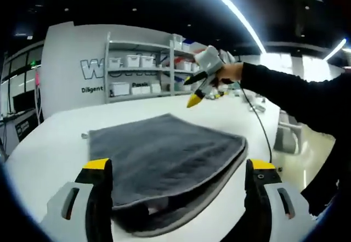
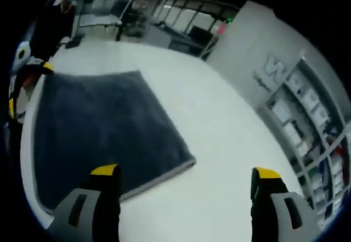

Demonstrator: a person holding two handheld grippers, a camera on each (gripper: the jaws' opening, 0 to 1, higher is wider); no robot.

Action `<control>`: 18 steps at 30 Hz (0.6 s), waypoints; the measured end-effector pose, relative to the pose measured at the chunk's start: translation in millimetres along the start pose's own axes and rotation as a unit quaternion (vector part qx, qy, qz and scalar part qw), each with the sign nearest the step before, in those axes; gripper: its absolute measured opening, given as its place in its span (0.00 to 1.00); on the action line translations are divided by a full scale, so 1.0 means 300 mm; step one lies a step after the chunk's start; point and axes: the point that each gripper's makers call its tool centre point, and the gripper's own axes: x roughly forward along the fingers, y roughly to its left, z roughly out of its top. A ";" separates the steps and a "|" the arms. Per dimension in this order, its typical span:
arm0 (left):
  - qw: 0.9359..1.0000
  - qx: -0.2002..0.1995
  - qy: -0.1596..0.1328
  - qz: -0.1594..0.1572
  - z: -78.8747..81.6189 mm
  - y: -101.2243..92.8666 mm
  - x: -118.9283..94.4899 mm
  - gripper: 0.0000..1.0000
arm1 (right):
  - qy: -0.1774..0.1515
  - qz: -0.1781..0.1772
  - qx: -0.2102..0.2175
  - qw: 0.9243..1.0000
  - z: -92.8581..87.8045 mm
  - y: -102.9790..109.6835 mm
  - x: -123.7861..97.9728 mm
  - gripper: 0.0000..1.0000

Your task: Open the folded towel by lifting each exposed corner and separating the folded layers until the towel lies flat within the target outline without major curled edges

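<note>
A dark grey folded towel (image 1: 164,154) lies on the white table (image 1: 49,148). Its near edge shows stacked layers with a pale trim. My left gripper (image 1: 179,168) is open, low over that near edge, one jaw on each side and nothing held. A hand in a black sleeve holds my right gripper (image 1: 200,85) in the air beyond the towel's far side. In the right gripper view the towel (image 2: 98,127) spreads to the left. My right gripper (image 2: 185,172) is open above bare table (image 2: 219,143), next to a towel corner. The left gripper (image 2: 19,83) shows at the towel's far edge.
Metal shelves with white bins (image 1: 142,69) stand behind the table against a lettered wall. A black cable (image 1: 264,129) trails off the right gripper over the table's right side. The shelves (image 2: 307,127) appear at the right; desks and windows (image 2: 164,22) lie past the far table edge.
</note>
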 end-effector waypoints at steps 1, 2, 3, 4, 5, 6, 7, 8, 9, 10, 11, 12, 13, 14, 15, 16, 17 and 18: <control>1.000 -0.003 -0.003 0.008 -0.001 0.014 -0.013 0.94 | -0.001 0.002 -0.005 1.000 0.017 0.005 0.000 1.00; 1.000 -0.008 -0.005 0.014 -0.004 0.027 -0.025 0.94 | -0.001 0.006 -0.013 1.000 0.047 0.016 -0.003 1.00; 1.000 -0.011 -0.004 0.018 -0.008 0.041 -0.036 0.93 | -0.001 0.013 -0.019 1.000 0.066 0.020 -0.003 1.00; 1.000 -0.012 -0.003 0.023 -0.014 0.049 -0.044 0.93 | -0.002 0.017 -0.025 1.000 0.089 0.011 0.001 1.00; 1.000 -0.012 -0.001 0.025 -0.021 0.054 -0.051 0.93 | -0.004 0.018 -0.031 0.999 0.112 0.011 0.001 1.00; 1.000 -0.012 -0.001 0.026 -0.025 0.056 -0.057 0.93 | -0.006 0.019 -0.035 0.999 0.129 0.012 0.001 1.00; 1.000 -0.012 0.000 0.027 -0.031 0.059 -0.063 0.92 | -0.009 0.020 -0.043 0.999 0.158 0.019 0.000 1.00; 0.999 -0.015 0.001 0.029 -0.036 0.063 -0.069 0.91 | -0.010 0.020 -0.047 0.999 0.170 0.034 -0.003 1.00; 0.999 -0.016 0.002 0.030 -0.041 0.075 -0.067 0.91 | -0.012 0.023 -0.053 0.998 0.190 0.039 -0.003 1.00; 0.999 -0.015 0.002 0.032 -0.044 0.081 -0.071 0.90 | -0.015 0.024 -0.058 0.998 0.206 0.068 -0.010 1.00; 0.999 -0.016 0.003 0.034 -0.049 0.084 -0.075 0.89 | -0.016 0.026 -0.061 0.998 0.224 0.075 -0.011 1.00; 0.999 -0.017 0.004 0.036 -0.053 0.087 -0.079 0.89 | -0.018 0.027 -0.066 0.997 0.246 0.078 -0.013 1.00; 0.999 -0.018 0.004 0.037 -0.056 0.088 -0.084 0.88 | -0.019 0.030 -0.073 0.997 0.272 0.082 -0.013 1.00; 0.999 -0.019 0.004 0.038 -0.058 0.091 -0.088 0.86 | -0.019 0.032 -0.079 0.996 0.290 0.083 -0.013 1.00; 0.999 -0.020 0.005 0.038 -0.058 0.097 -0.092 0.84 | -0.019 0.032 -0.084 0.996 0.306 0.083 -0.013 1.00; 0.999 -0.019 0.006 0.038 -0.061 0.098 -0.095 0.81 | -0.018 0.033 -0.088 0.995 0.322 0.081 -0.014 0.99; 0.999 -0.018 0.007 0.040 -0.064 0.103 -0.097 0.80 | -0.018 0.033 -0.092 0.995 0.338 0.080 -0.015 0.99; 0.999 -0.019 0.008 0.045 -0.069 0.111 -0.100 0.80 | -0.018 0.034 -0.096 0.995 0.355 0.077 -0.017 0.99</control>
